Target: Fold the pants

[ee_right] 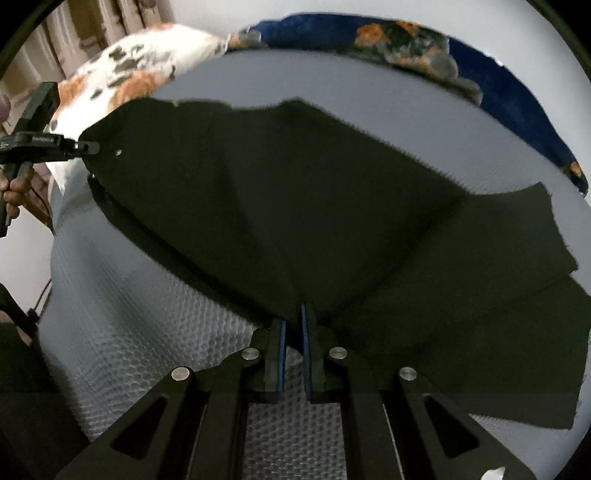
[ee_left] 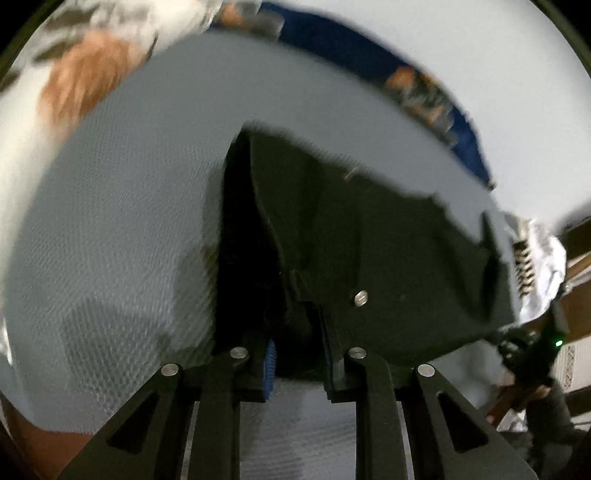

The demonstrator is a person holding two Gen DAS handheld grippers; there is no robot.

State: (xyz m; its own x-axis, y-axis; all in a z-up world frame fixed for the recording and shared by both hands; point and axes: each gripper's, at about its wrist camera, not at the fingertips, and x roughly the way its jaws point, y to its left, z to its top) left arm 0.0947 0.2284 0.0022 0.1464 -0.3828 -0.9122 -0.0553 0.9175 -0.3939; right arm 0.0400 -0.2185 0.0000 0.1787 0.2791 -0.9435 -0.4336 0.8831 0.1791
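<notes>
The dark green pants (ee_right: 295, 206) are lifted above a grey textured bed sheet (ee_right: 140, 325), stretched between both grippers. My right gripper (ee_right: 293, 325) is shut on the pants' near edge; the legs trail off to the right onto the bed. My left gripper (ee_left: 295, 354) is shut on the waistband end of the pants (ee_left: 369, 240), next to a metal button (ee_left: 361, 298). In the right wrist view the left gripper (ee_right: 83, 147) shows at far left, pinching the pants' corner. The right gripper (ee_left: 535, 343) shows at the right in the left wrist view.
A white pillow with orange and grey blotches (ee_right: 140, 70) lies at the head of the bed. A blue patterned blanket (ee_right: 498, 85) runs along the far edge. A white wall is behind. Curtains (ee_right: 81, 29) hang at top left. Wooden furniture (ee_left: 576, 243) is at right.
</notes>
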